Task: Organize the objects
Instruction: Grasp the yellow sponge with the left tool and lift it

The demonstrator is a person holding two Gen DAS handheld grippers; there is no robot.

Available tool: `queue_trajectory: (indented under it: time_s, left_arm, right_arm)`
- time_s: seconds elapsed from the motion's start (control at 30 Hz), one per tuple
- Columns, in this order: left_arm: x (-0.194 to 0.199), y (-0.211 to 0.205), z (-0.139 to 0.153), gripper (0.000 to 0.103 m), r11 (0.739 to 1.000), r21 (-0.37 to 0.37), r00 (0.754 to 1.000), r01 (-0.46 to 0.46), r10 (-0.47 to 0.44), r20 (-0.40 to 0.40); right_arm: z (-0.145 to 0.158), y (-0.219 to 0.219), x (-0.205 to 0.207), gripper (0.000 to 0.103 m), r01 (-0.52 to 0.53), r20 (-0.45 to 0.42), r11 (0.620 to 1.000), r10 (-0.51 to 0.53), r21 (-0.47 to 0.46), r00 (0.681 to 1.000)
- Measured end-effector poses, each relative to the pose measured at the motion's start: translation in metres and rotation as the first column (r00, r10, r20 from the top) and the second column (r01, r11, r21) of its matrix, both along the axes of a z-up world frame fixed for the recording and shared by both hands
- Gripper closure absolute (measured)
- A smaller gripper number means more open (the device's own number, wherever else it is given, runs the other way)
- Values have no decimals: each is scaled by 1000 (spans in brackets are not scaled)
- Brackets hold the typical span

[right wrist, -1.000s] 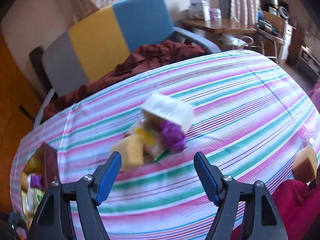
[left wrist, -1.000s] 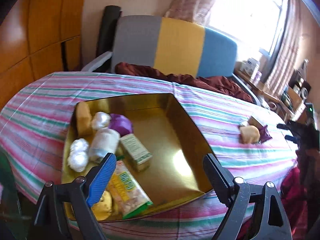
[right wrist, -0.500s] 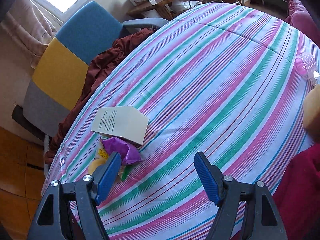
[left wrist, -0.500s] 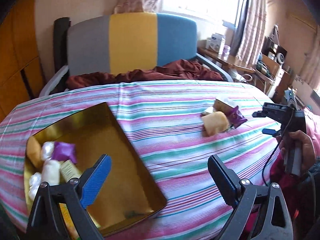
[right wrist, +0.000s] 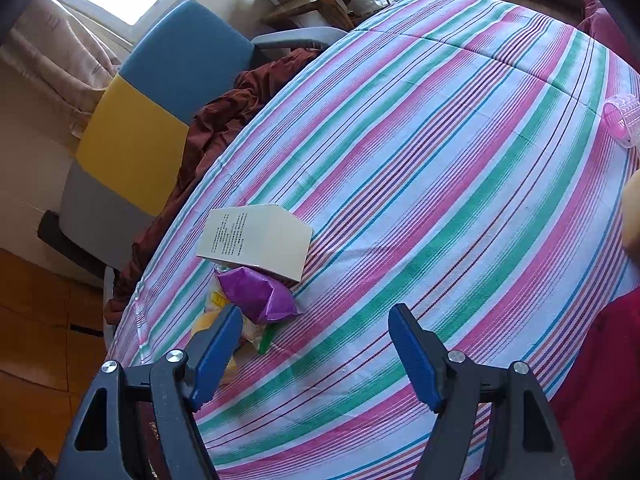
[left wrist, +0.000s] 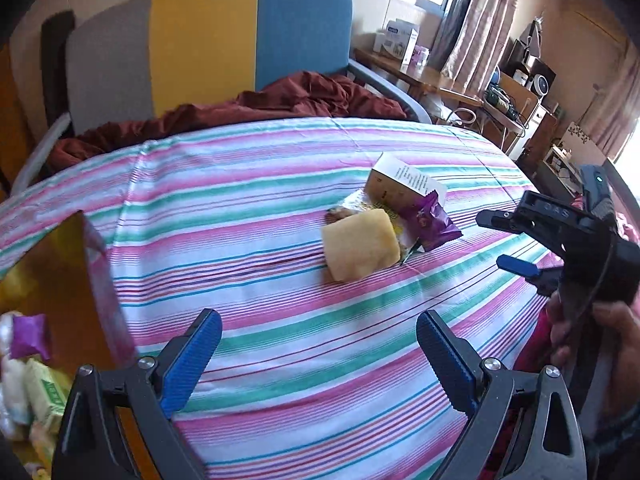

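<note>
Striped tablecloth: one cream box, one purple packet, one yellow sponge clustered at 1 o'clock. Gold tray at 9. Left gripper angled down, jaws spread, just widened, empty. Right gripper angled down, parted, empty.

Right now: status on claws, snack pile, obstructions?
Left claw open, empty. Right claw open, empty, beside purple packet. Snack pile loose on striped cloth, outside gold tray. Nothing blocking.

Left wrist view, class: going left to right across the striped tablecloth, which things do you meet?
Gold tray → yellow sponge-like block → purple packet → right tongs, held in a hand.
</note>
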State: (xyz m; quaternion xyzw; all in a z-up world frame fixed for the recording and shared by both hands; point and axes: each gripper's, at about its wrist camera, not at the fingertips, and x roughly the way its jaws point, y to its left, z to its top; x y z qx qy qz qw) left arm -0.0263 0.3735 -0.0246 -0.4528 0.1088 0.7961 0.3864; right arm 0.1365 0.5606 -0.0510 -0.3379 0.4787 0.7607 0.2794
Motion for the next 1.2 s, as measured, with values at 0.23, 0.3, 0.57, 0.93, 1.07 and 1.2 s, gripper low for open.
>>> queue_trajectory:
  time_s: [0.23,0.3,0.57,0.93,1.07,1.2]
  left_arm:
    - [-26,48,-16,0,999,19,997,-27,25,71]
    - [-33,65,-23,0,1000,4,997,-28,28,73]
    - [-58,98,-61,18,998,-17,987,-57,59,147]
    - [-10,50,-61,42,999,22,994,31,-34,107]
    - [30,24,-60,42,994,8,994,109,-109,22]
    - [59,1,-64,42,989,4,987,151,-150,-56]
  right_arm:
    - [0,1,0,26,-11,-22,1000,11,-15,1000]
    - [0,2,0,26,-14,-28,1000,13,-22,1000]
    - [-3,6,0,26,-17,-35,999,16,-43,999]
    - [-4,5,-2,26,-14,1,1000,14,-23,1000]
    - [-5,4,-3,26,-19,15,1000,19,-24,1000]
    - [-5,2,-5,26,-27,33,1000,27,-12,999]
